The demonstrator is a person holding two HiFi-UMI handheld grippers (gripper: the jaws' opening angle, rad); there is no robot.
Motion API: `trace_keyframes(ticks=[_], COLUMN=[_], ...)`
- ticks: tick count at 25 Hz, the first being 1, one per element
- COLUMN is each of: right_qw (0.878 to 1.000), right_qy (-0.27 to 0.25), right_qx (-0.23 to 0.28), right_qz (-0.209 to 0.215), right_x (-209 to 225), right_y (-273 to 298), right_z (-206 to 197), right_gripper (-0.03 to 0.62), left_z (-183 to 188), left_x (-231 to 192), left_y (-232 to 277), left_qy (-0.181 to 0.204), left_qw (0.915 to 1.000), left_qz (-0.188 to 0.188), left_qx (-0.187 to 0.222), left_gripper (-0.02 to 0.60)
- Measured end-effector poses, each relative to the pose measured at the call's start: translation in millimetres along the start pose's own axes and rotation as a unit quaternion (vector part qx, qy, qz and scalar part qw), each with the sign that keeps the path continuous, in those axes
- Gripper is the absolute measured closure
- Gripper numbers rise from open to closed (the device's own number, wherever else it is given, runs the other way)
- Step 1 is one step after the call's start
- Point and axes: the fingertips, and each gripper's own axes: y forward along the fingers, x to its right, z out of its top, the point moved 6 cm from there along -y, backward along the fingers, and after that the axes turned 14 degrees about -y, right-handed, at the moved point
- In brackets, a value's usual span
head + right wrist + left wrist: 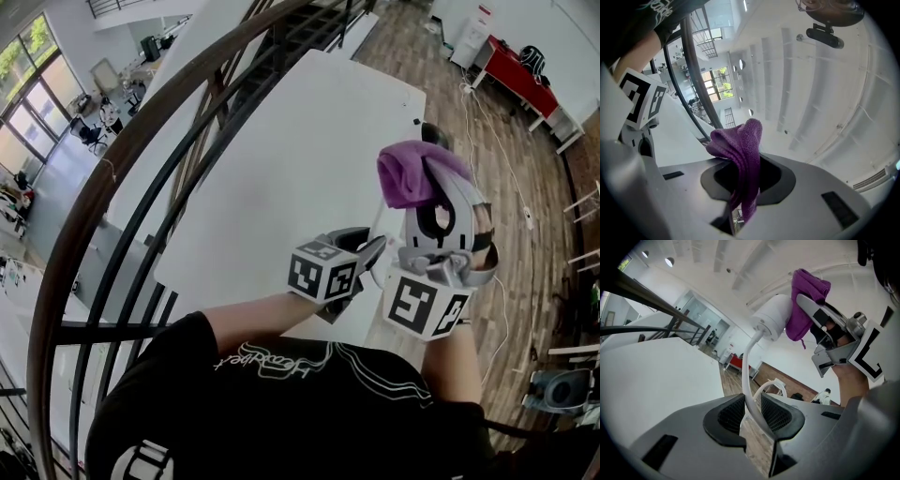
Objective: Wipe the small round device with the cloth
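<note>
Small round device [772, 317] on white cable [749, 376], beside cloth [806, 301]

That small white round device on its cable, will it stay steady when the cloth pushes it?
Probably not: the device sits atop a thin curved cable that the left gripper holds lower down, so it likely sways. Its smooth shell may slip under the cloth.

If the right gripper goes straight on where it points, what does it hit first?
Probably the small round device: the purple cloth in the right gripper looks to be touching its side.
</note>
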Motion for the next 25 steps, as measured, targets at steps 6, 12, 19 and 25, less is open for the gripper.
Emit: trace_keyframes(ticks=[6,12,19,25], right_qw=[1.0,0.999,0.998,0.991], right_qy=[-0.015,0.011,0.024,0.089], right_qx=[-0.008,-0.003,0.002,0.014], right_qz=[0.006,0.034,0.063,0.097], right_x=[-5,-12,-46,-56], right_y=[-1,-2,-9,-10], right_z=[-3,-7,-2,-8], right_gripper=[0.533,0.533,0.533,0.533], left_z=[3,10,-1,2], left_x=[5,13,2,6], left_y=[3,3,1,4], left_qy=[-0.003,-0.005,-0.002,-0.003], left_qw=[0.9999,0.9998,0.9997,0.9994], left_qz=[-0.011,-0.018,-0.024,-0.034], left_qx=[0.0,-0.002,0.001,0.003], left_gripper=[0.471,0.471,0.471,0.47])
